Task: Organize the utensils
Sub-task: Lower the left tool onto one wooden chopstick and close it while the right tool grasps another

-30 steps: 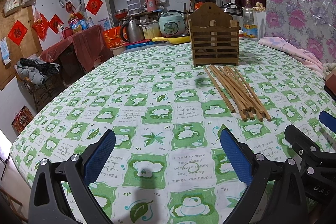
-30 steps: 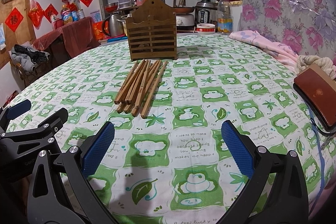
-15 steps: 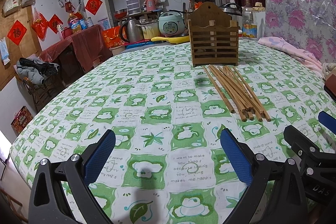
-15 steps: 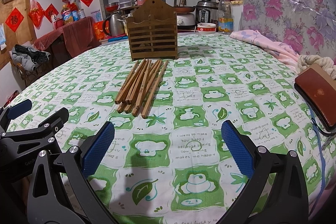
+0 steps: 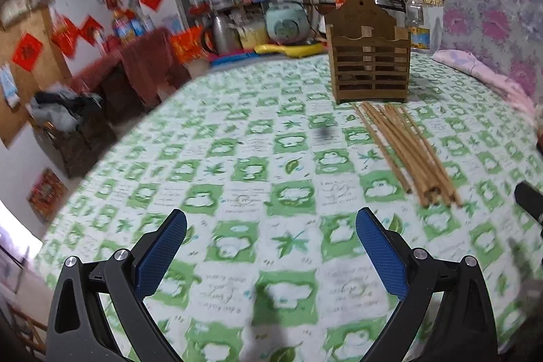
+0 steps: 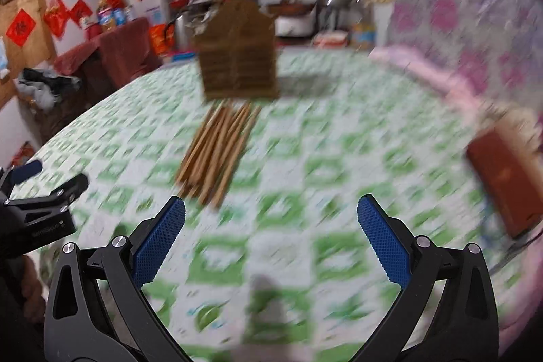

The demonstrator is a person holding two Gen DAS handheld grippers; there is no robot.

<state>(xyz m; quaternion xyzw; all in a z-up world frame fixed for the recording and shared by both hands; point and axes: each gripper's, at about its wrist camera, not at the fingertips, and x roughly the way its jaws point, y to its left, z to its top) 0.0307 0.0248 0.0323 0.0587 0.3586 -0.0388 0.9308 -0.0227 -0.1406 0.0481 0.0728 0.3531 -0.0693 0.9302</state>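
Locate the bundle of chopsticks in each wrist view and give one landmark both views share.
Left wrist: chopsticks lie right of centre on the tablecloth, fanning toward the lower right.
Right wrist: chopsticks lie left of centre, blurred, above the left fingertip.
Shared landmark: the wooden holder standing just behind them.

You see matt wooden chopsticks (image 5: 405,148) before a slatted wooden holder (image 5: 370,56), on a printed cloth table cover (image 5: 237,178); your left gripper (image 5: 271,228) pads (image 5: 161,255) are textured blue.
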